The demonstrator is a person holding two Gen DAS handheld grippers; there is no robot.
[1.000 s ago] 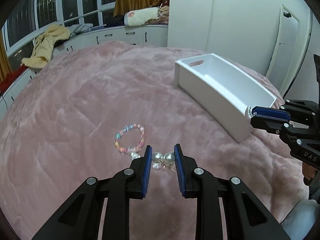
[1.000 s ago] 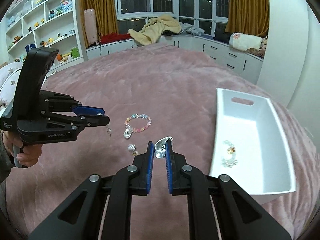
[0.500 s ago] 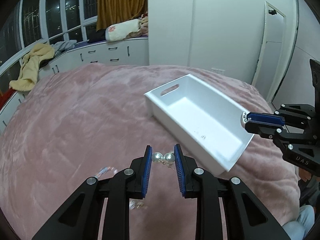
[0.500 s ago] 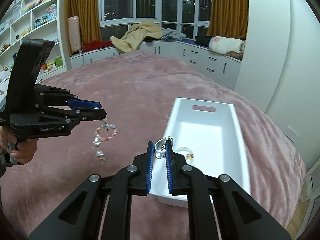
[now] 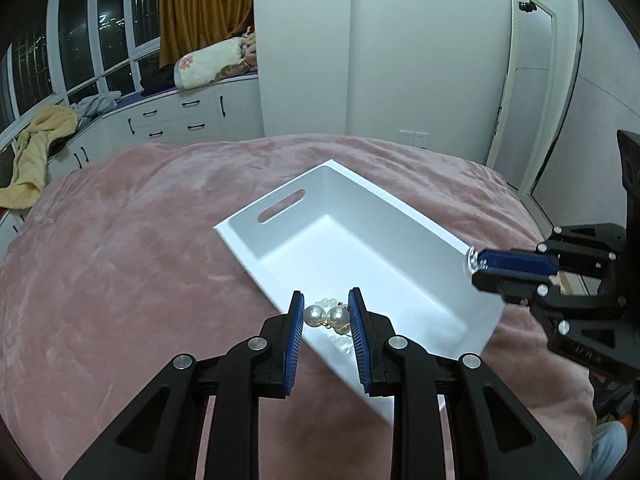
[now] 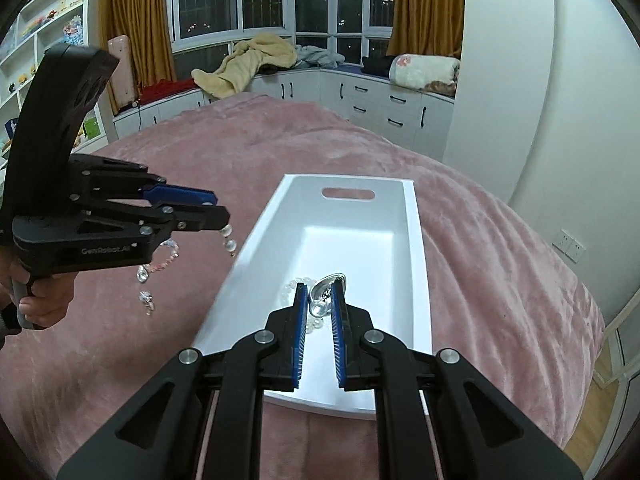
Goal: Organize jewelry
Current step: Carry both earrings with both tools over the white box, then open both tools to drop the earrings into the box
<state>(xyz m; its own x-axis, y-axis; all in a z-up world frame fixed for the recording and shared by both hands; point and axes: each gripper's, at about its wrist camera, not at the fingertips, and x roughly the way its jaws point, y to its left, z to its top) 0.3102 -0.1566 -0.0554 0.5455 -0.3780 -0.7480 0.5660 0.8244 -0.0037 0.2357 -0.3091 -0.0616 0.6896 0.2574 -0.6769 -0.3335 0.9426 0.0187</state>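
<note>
Both tongs have travelled from the loose jewelry on the bed to the white tray [image 5: 404, 208]. Left tongs [image 5: 325, 308] pinch a pearl piece [image 5: 324, 315] just above the tray's near corner; right tongs [image 6: 320, 296] pinch a silver piece [image 6: 326, 294] over the tray's near end. Clear bead bracelet [image 6: 294, 285] already inside. Pastel bracelet [image 6: 166, 258] and crystal bits [image 6: 146, 300] remain on the bed left of the tray. Roughly halfway, I'd say.

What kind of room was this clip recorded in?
Most likely a bedroom at night: a bed under a pink plush blanket, a bay window with mustard curtains, built-in white drawers under the window seat, and toy-filled wall shelves.
</note>
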